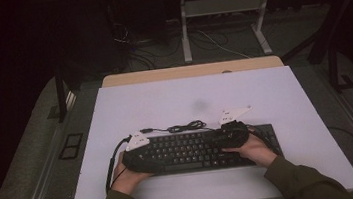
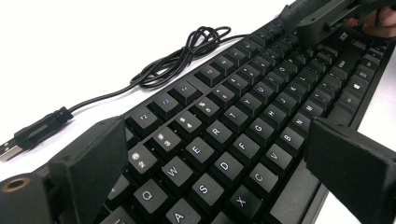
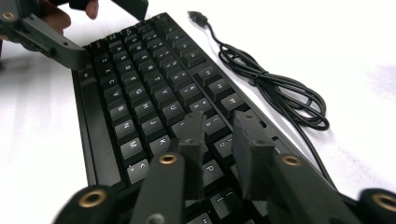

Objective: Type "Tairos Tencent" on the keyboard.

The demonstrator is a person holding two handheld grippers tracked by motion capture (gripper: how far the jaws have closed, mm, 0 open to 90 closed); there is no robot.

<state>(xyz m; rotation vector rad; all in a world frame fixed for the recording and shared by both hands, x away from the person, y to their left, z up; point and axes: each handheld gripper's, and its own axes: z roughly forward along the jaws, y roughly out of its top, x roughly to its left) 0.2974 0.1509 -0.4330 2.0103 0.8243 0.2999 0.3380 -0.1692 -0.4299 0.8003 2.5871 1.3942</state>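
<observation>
I have both tools down on the black keyboard (image 1: pixel 200 149), which lies flat on the white table (image 1: pixel 284 92) with its bundled USB cable (image 1: pixel 185 126) just beyond the far edge. My left hand-held gripper (image 2: pixel 215 158) is spread wide, jaws straddling the letter keys at its end without clamping anything. My right hand-held gripper (image 3: pixel 219 140) is narrowed to a slim gap over the keys beneath it, grasping nothing. I judge this as positioning over keys; next calls for lowering one jaw tip squarely onto a single key.
</observation>
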